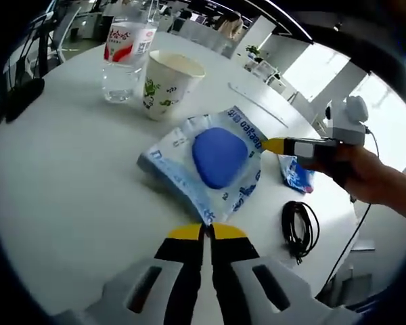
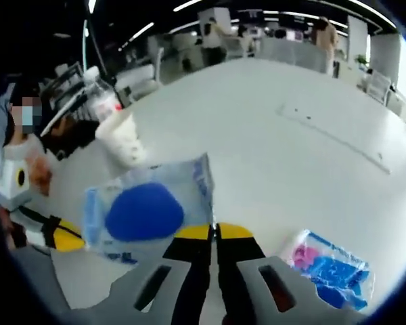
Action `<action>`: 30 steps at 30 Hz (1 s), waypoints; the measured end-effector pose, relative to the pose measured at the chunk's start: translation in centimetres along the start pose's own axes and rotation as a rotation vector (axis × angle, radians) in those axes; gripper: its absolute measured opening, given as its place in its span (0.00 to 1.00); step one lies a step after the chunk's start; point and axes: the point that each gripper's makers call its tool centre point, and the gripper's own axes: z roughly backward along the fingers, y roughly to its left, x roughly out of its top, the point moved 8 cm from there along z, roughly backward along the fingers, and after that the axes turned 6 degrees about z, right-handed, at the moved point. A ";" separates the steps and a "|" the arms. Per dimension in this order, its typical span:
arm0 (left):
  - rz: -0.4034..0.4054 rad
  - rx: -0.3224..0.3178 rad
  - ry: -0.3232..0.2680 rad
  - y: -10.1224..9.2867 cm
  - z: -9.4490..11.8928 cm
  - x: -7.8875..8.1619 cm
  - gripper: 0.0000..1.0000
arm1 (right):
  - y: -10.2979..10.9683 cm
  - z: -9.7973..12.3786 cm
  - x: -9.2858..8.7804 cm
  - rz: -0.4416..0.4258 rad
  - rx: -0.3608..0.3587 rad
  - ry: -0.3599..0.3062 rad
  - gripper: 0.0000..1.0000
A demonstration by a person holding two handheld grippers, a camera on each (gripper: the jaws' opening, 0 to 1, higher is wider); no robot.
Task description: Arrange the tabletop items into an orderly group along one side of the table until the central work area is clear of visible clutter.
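A blue-and-white plastic packet point(image 1: 220, 159) with a rounded blue item inside stretches between both grippers over the white table point(image 1: 68, 183). My left gripper point(image 1: 207, 231) is shut on its near corner. My right gripper point(image 1: 271, 145), held by a hand, pinches the opposite corner. In the right gripper view the packet point(image 2: 145, 210) lies just left of my right gripper point(image 2: 213, 232), whose jaws are shut on its corner, and the left gripper point(image 2: 71, 238) holds the far left corner.
A water bottle point(image 1: 125, 51) and a paper cup point(image 1: 168, 82) stand together at the table's far side. A small blue-and-pink packet point(image 2: 328, 271) and a coiled black cable point(image 1: 299, 227) lie to the right. A thin strip point(image 1: 257, 105) lies farther back.
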 end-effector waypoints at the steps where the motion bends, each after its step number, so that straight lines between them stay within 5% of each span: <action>1: 0.005 -0.001 -0.002 0.0 0.1 0.0 0.00 | 0.0 0.2 -0.1 -0.004 0.002 -0.003 0.00; 4: 0.004 -0.005 -0.004 0.1 0.2 0.0 0.00 | 0.1 1.0 -0.4 -0.006 -0.002 -0.007 0.00; 7: -0.009 -0.008 -0.002 0.0 0.5 -0.2 0.00 | 0.6 2.0 -0.8 0.083 -0.014 -0.005 0.00; 17: -0.044 -0.015 0.007 0.4 1.3 -0.5 0.00 | 1.9 5.3 -2.7 0.056 -0.038 -0.074 0.00; 30: -0.075 -0.011 -0.022 0.4 1.6 1.5 0.00 | 3.9 8.3 -5.4 -0.001 -0.096 -0.123 0.00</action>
